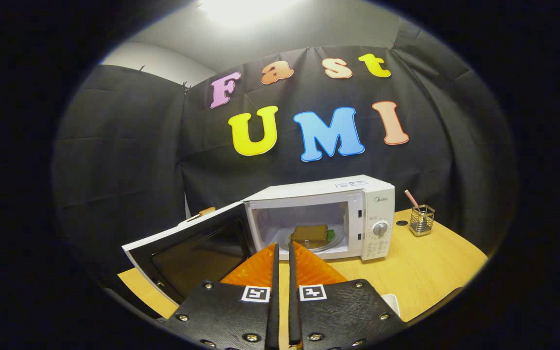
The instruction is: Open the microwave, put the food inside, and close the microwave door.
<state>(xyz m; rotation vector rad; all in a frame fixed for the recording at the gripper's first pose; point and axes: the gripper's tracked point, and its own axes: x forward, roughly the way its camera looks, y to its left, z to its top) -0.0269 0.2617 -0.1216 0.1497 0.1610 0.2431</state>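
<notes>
A white microwave (358, 194) stands on the wooden table (426, 272) with its door (187, 248) swung wide open to the left. Inside its cavity a sandwich (310, 234) with brown bread and a bit of green lies on a glass plate (331, 243). My gripper (283, 249) is in front of the open cavity, a short way back from it. Its two fingers stand nearly together with only a thin gap and nothing between them. The sandwich lies just beyond the fingertips.
A clear square holder (422, 219) with a pink stick in it stands on the table to the right of the microwave. A small white thing (391, 301) lies on the table by the right finger's base. Black cloth walls close the booth behind.
</notes>
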